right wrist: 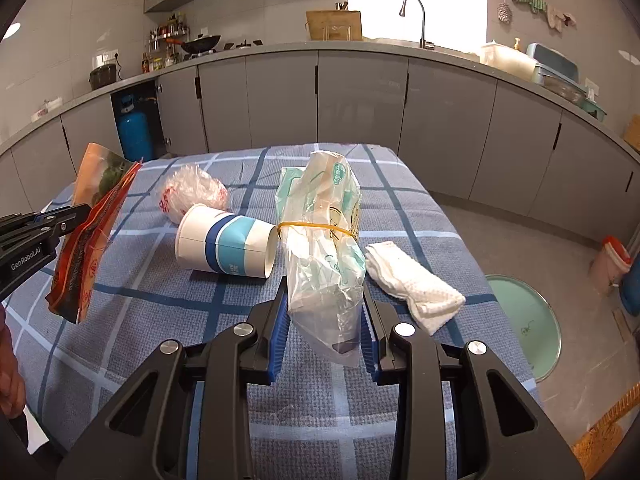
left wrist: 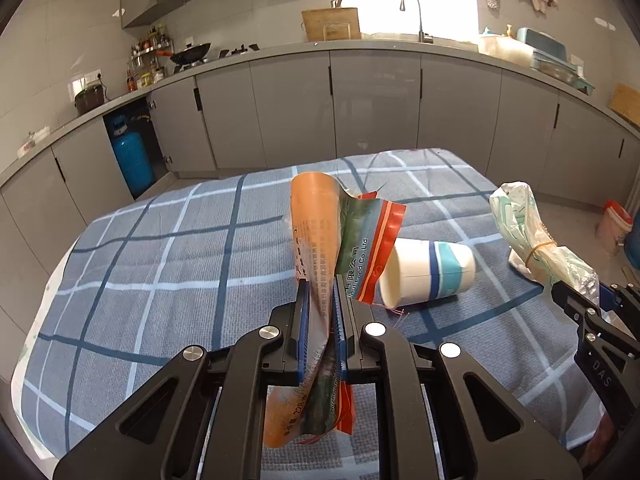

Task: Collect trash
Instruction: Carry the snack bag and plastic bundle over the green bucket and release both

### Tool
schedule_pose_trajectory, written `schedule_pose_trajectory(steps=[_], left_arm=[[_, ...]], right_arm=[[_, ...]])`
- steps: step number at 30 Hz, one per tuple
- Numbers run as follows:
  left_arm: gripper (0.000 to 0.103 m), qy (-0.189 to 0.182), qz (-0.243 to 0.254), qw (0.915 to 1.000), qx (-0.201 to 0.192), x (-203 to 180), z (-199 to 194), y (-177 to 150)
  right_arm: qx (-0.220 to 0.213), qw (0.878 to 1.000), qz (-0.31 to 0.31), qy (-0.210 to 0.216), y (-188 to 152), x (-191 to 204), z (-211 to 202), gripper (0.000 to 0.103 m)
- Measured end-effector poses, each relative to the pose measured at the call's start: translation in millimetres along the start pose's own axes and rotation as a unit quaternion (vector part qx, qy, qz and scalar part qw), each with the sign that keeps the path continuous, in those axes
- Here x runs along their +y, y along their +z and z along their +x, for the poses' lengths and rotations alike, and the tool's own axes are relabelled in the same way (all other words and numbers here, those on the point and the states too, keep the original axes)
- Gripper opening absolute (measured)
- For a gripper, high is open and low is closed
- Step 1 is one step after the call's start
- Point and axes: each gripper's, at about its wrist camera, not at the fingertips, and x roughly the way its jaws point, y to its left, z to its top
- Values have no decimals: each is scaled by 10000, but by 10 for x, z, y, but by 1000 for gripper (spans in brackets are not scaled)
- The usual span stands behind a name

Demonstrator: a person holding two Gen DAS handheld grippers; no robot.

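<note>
Kitchen setting: grey cabinets run along the far wall under a counter with a faucet (right wrist: pixel 414 20), and a blue gas cylinder (left wrist: pixel 132 160) stands in an open cabinet at far left. Nearer, a surface (left wrist: pixel 168 264) covered in a blue-and-white checked cloth carries the trash. Left hand-held gripper (left wrist: pixel 321 292) is closed tight on an orange and red snack wrapper (left wrist: pixel 320 224), which stands up crumpled between the blue pads and hangs clear of the cloth; the right wrist view shows the same wrapper (right wrist: pixel 96 224) at the left edge, lifted above the surface. Right hand-held gripper (right wrist: pixel 326 304) has its jaws partly closed around a clear plastic bag (right wrist: pixel 324 248) with green print, bound at mid-height by a yellow rubber band (right wrist: pixel 316 226); the bag's sides touch both pads. A paper cup (right wrist: pixel 226 246) with blue and teal bands lies on its side between the two grippers, its mouth facing right, just beside the bag. A crumpled clear plastic wad (right wrist: pixel 192 194) with red print sits just beyond the cup. A folded white cloth (right wrist: pixel 416 284) lies on the surface right of the bag. On the floor at right, a pale green round lid (right wrist: pixel 528 324).
</note>
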Motion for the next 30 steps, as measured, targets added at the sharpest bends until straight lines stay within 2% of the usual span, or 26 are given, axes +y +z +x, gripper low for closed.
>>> schedule_pose_trajectory(steps=[13,30], left_arm=[[12,-300,354,9987,-198,-468,-166,250],[12,-446,764,9953,-402,-1002,-219,454]], right_arm=[[-387,9986,313,-178,50,-277,-346,32],[-558,9946,684,-543,-6,-674,-467,32]])
